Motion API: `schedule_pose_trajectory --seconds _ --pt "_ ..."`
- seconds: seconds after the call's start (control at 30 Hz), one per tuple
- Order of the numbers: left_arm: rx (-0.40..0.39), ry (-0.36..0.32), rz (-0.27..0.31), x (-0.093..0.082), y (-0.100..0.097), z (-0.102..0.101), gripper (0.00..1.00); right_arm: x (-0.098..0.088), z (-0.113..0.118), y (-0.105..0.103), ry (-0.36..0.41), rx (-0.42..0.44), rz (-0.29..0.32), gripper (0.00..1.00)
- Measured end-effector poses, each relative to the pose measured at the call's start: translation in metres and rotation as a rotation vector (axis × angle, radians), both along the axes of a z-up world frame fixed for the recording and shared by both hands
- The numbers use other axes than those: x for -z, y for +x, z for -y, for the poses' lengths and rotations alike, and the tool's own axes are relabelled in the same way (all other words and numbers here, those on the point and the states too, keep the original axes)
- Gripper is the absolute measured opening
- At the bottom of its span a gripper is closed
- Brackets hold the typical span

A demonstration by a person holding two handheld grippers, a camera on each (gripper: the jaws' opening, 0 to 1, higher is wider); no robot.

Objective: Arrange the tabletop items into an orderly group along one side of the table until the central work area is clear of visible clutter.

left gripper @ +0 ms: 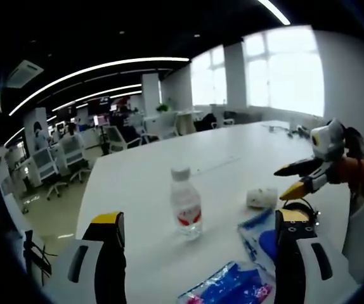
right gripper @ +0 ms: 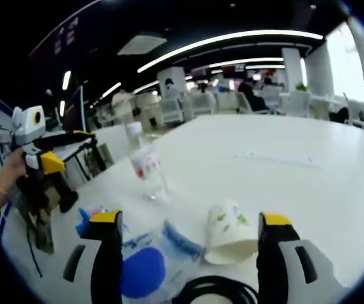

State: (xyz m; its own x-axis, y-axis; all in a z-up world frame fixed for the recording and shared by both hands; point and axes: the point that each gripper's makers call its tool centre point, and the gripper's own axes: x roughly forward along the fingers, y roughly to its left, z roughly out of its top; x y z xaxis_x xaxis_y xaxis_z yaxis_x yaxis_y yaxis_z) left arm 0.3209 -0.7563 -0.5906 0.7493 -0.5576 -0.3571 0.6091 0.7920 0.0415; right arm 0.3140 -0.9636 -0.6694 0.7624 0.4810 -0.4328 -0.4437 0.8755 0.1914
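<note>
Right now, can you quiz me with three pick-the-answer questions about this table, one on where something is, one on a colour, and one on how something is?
1. Where is the paper cup?
A. Between the right gripper's jaws
B. On top of the bottle
C. On the floor

2. What colour is the bottle's label?
A. Green
B. Red
C. Black

3. How is the bottle standing?
A. Lying flat
B. Upside down
C. Upright with its cap on

Answers:
1. A, since the right gripper view shows the cup lying on its side on the table, in the gap between the two open jaws.
2. B, since the left gripper view shows a red band around the clear bottle.
3. C, since it stands on its base with the white cap on top.
</note>
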Motion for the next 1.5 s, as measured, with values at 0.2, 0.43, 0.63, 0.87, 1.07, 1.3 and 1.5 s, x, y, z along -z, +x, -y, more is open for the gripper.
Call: schedule_pose_trajectory --seconds 0.2,0.43,0.63,0.87,1.07,1.3,1.5 --pt "0.002 0.008 -0.011 0.006 -0.009 -0.002 0.97 0.012 0.007 -0.003 -0.009 0.039 -0.02 0.67" --pt "-0.002 0.01 -0.018 0.01 -0.017 -0.006 0.96 0.03 0.009 -0.003 0.039 0.093 -0.07 0.52" --pt "-0.009 0.014 -0.022 0.012 -0.021 -0.01 0.94 0.04 0.011 0.0 0.046 0.129 -0.091 0.4" --pt "-0.005 0.016 -0.03 0.015 -0.025 -0.009 0.93 0.045 0.013 0.011 0.096 0.186 -0.099 0.25" --pt "0.001 0.017 -0.037 0.018 -0.029 -0.008 0.92 0.047 0.015 0.018 0.132 0.233 -0.099 0.09" --pt "0.009 0.022 -0.039 0.019 -0.033 -0.008 0.91 0.042 0.013 0.026 0.148 0.239 -0.072 0.0" --pt "0.016 0.021 -0.043 0.022 -0.036 -0.006 0.9 0.037 0.011 0.028 0.126 0.219 -0.049 0.0"
